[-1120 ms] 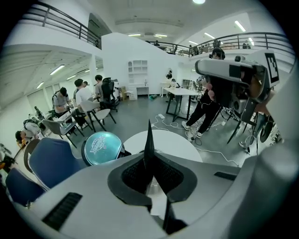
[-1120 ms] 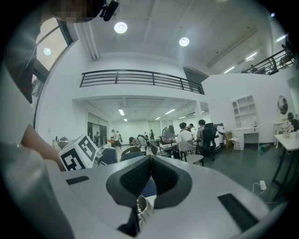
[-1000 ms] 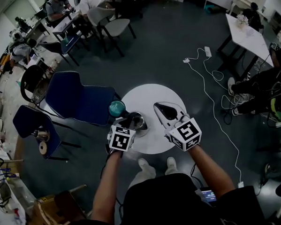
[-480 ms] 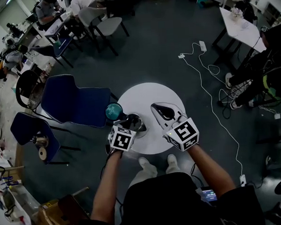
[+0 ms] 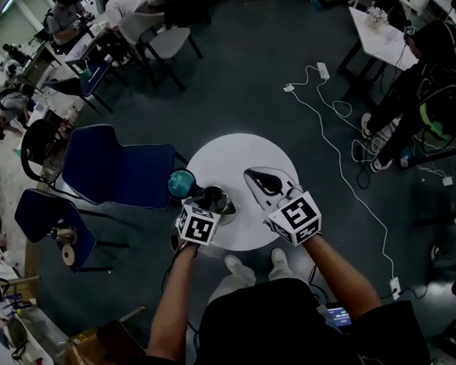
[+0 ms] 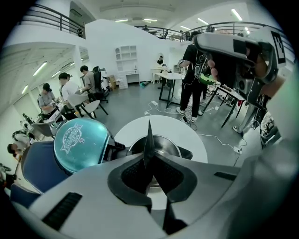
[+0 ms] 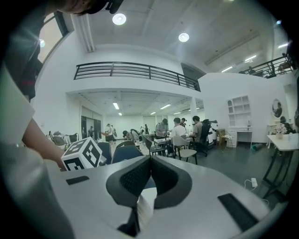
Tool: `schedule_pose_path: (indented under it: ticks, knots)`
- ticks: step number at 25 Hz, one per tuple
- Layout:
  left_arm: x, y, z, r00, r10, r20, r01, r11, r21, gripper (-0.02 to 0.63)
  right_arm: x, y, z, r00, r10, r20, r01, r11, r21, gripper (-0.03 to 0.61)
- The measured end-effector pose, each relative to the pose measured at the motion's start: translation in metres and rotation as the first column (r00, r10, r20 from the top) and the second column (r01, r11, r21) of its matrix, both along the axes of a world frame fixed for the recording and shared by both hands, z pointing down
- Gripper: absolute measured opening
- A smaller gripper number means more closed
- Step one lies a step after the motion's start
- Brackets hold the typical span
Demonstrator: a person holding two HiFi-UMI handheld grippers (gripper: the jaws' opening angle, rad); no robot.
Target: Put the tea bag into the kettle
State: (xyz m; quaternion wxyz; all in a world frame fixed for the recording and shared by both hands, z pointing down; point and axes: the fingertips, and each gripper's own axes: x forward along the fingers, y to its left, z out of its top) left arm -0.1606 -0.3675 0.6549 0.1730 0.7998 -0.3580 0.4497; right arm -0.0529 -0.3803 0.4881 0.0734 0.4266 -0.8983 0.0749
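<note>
Scene: A person stood over a round white table (image 5: 238, 154) in a busy workshop hall with a handheld gripper in each hand. A steel kettle (image 5: 216, 199) sat on the side of the table nearest them.
Kettle: Its teal lid (image 6: 80, 140) stood tipped open on the kettle's left, leaving the mouth bare. Only bright metal showed inside.
Left gripper (image 6: 148, 140): Clenched, its jaw tips pressed together with nothing visible between them. It hovered just above the kettle on the person's side, aimed at the open mouth.
Right gripper (image 7: 150, 161): Clamped on a thin white slip, judged to be the tea bag (image 7: 145, 203) or its paper. It was held to the right of the kettle and apart from it, with the jaws facing out across the room, not down at the mouth.
Tea bag: Pinched between the right jaws, off to the kettle's right and not yet over the opening.
Step in hand: By appearances the carry, with the lid open, the bag gripped and the drop not yet made.
Next move: It would call for bringing the right gripper left over the kettle's mouth and tipping the jaws downward. The jaws should let go only once the bag hung inside the rim. The left gripper sat close to that path and might need to give way.
</note>
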Motion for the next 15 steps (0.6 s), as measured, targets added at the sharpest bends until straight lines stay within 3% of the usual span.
schedule_pose_path:
  ticks: [15]
  knots:
    - [0.0002, -0.0043, 0.008, 1.0, 0.028, 0.003, -0.028, 1.0, -0.014, 0.037, 0.0007, -0.0059, 0.0044, 1.0, 0.006, -0.025, -0.007, 1.0, -0.012, 0.018]
